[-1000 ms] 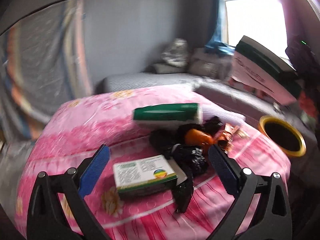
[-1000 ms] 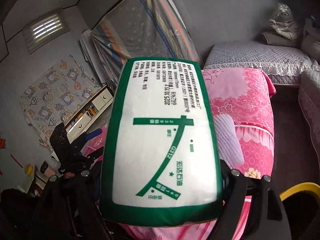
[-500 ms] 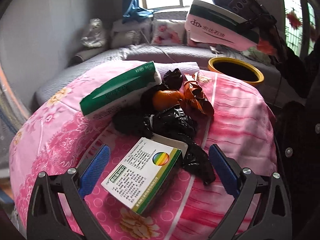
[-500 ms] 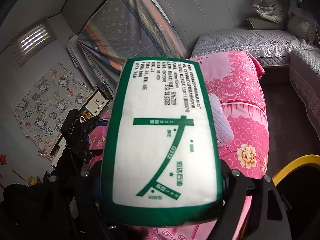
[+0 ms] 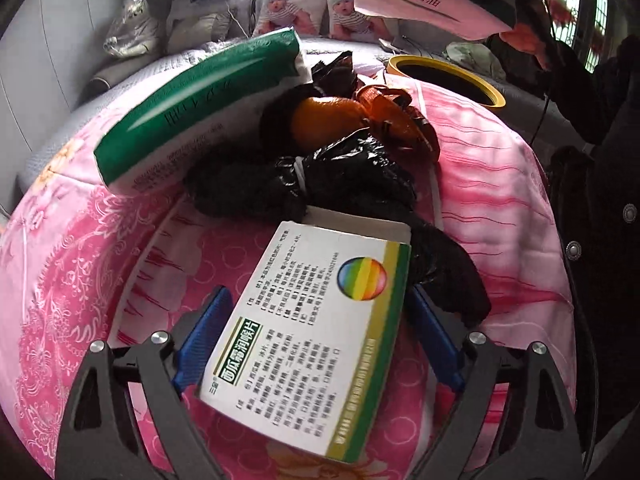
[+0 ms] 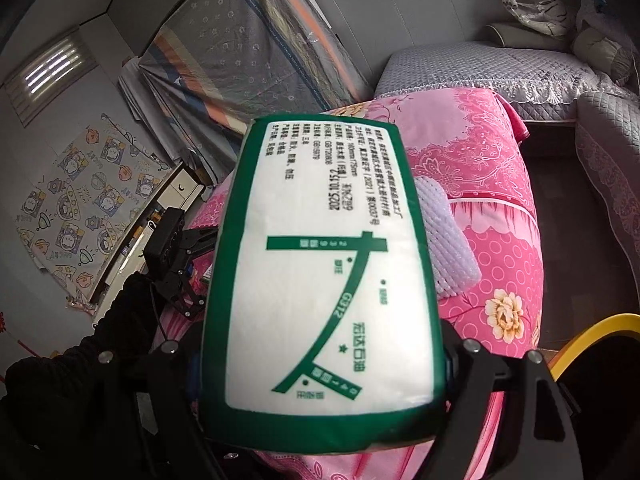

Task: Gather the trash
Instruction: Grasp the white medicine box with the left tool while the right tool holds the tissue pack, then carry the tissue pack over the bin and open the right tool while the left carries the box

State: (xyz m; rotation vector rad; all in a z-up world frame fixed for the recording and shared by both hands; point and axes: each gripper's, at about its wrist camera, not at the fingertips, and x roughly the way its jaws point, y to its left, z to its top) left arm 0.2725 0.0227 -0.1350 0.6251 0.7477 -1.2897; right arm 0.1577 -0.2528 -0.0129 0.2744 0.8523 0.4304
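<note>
Presently the left gripper (image 5: 316, 336) straddles a white-and-green medicine box (image 5: 310, 336) lying on the pink floral bed cover (image 5: 500, 184); its blue pads (image 5: 204, 332) flank the box and the jaws are closing, contact not yet evident. Just beyond lie crumpled black plastic bags (image 5: 344, 184), an orange item (image 5: 328, 116) and a green-and-white tissue pack (image 5: 200, 108). Farther off stands a yellow-rimmed bin (image 5: 448, 78). The right gripper (image 6: 320, 360) is clamped on a green-bordered tissue pack (image 6: 324, 276), held above the bed near the bin.
</note>
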